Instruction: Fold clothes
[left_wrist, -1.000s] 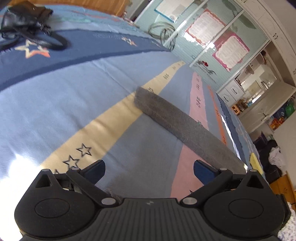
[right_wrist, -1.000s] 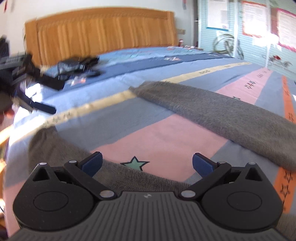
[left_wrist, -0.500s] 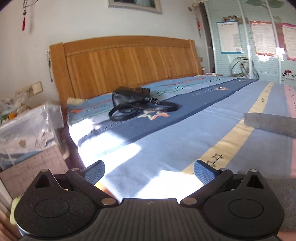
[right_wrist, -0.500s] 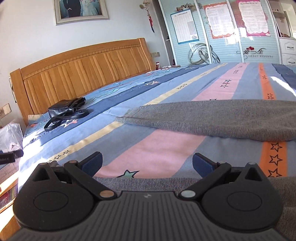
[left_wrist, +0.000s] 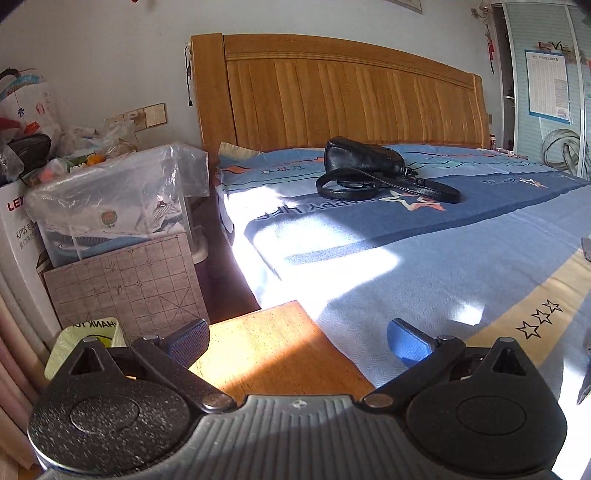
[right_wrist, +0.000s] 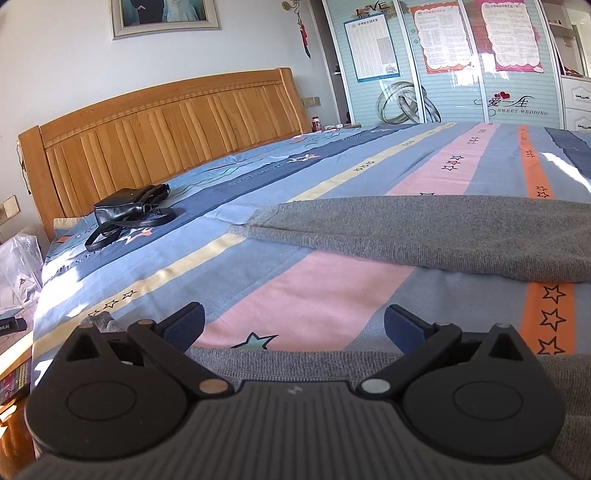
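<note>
While both tongs stand released and empty, the grey garment (right_wrist: 443, 236) lies on the bed (right_wrist: 295, 280), its long axis from 9 to 3 o'clock. The right tongs (right_wrist: 293, 325) are nearer, its hem just at 6 o'clock; the left tongs (left_wrist: 297, 341) face away.

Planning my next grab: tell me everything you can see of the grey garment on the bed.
The grey garment is a knit, sweater-like fabric lying flat on the striped bedspread, one long part running across toward the right. A second grey stretch lies under the right gripper, whose jaws stand open, gripping nothing.
</note>
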